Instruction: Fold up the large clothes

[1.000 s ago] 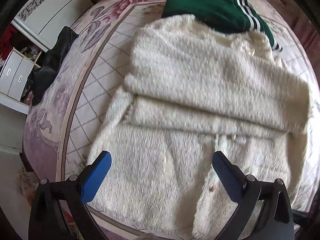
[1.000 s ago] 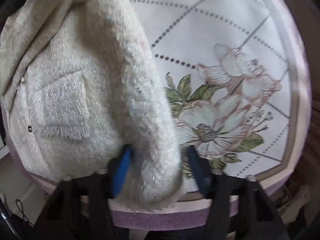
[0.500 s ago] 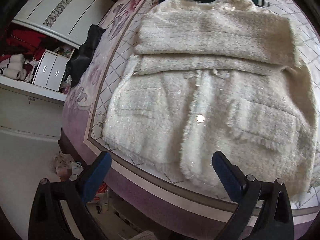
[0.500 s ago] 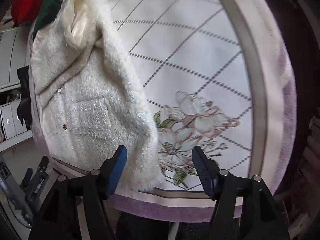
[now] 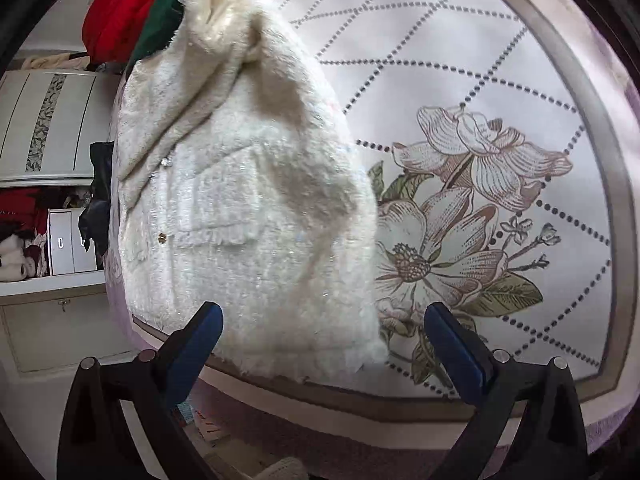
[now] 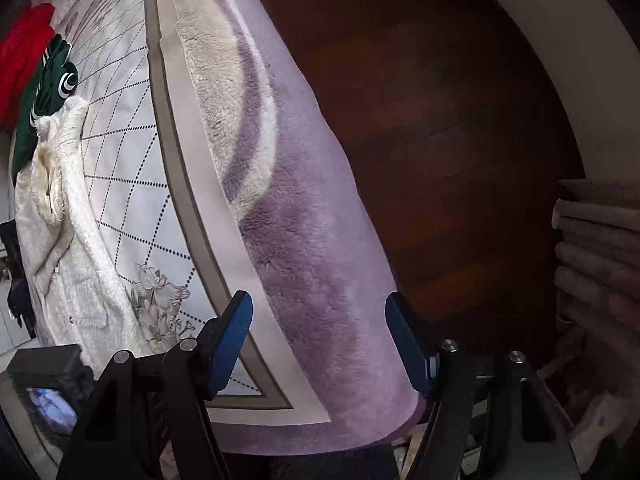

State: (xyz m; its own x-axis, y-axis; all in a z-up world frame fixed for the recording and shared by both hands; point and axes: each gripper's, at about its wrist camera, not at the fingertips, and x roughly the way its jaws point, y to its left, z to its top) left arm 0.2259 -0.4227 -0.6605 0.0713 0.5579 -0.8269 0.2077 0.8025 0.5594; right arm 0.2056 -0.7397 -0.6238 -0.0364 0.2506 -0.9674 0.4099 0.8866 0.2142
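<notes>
A fluffy cream cardigan (image 5: pixel 248 208) lies on the flowered bedspread (image 5: pixel 460 92), its sides folded in to a narrow strip with a pocket and small gold buttons showing. My left gripper (image 5: pixel 324 344) hangs open over the cardigan's near hem at the bed's edge, with nothing between its blue pads. My right gripper (image 6: pixel 320 340) is open too, out over the purple border of the bedspread (image 6: pixel 320 264), well to the right of the cardigan (image 6: pixel 72 248), which shows small at the far left of the right wrist view.
A green striped garment (image 5: pixel 160 20) and a red one (image 5: pixel 116 12) lie beyond the cardigan's collar. White cabinets and drawers (image 5: pixel 52 120) stand left of the bed. Dark wooden floor (image 6: pixel 440 120) and stacked towels (image 6: pixel 596 248) lie right of the bed.
The right gripper let go of the cardigan's folded side and swung right past the bed's edge. The left gripper moved right along the near hem, open throughout.
</notes>
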